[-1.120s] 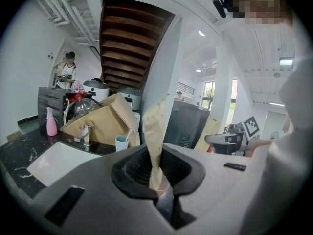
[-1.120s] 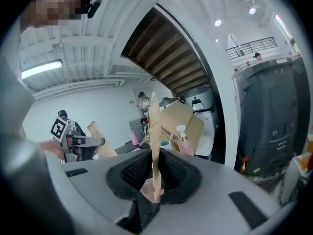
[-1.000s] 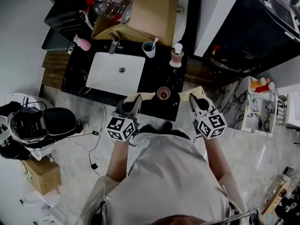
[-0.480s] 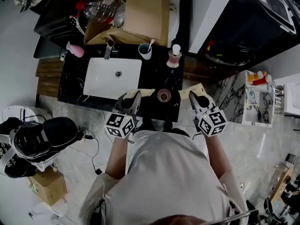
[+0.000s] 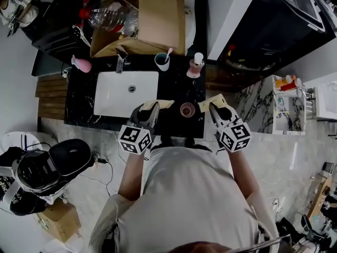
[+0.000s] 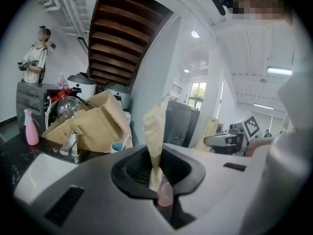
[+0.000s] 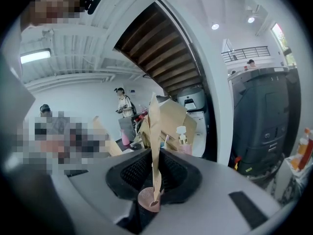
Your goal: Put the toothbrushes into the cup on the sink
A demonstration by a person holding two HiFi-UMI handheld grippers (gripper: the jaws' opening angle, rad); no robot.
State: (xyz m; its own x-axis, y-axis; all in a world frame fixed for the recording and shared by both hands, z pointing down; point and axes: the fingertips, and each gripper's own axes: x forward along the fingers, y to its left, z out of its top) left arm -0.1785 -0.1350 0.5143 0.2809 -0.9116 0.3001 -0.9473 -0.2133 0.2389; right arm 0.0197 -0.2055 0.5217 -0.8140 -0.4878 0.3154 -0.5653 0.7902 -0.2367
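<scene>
Cup (image 5: 162,62) stands at the back of the bench (image 5: 176,91), just behind the right corner of the sink (image 5: 113,96), between faucet (image 5: 121,63) and pump bottle (image 5: 196,66). One brush (image 5: 169,52) already leans in it, top end out over the rim. Upright, mouth up, open to the front, so it is likely the drop target.

Things to go in are two flat tan packets, probably wrapped toothbrushes; contents can't be seen. Left packet (image 6: 155,126) is pinched at its lower end in the left claw (image 6: 155,173), and most of its length sticks up and forward past the tips. Right packet (image 7: 155,131) is held the same way in the right claw (image 7: 154,180). My read is that they are gripped by one end so the free end can enter the cup first.

Both claws are nearly closed and clenched on the thin packets, pads pressing each face and touching nothing else. In head view both hover at the bench's front edge, well apart from the cup — left by the sink's near right corner, right toward the bench's right end. A small pink cup (image 5: 187,109) sits on the bench between them.

Further out — pink spray bottle (image 5: 81,65) left of the faucet, cardboard box (image 5: 158,15) behind the bench.
</scene>
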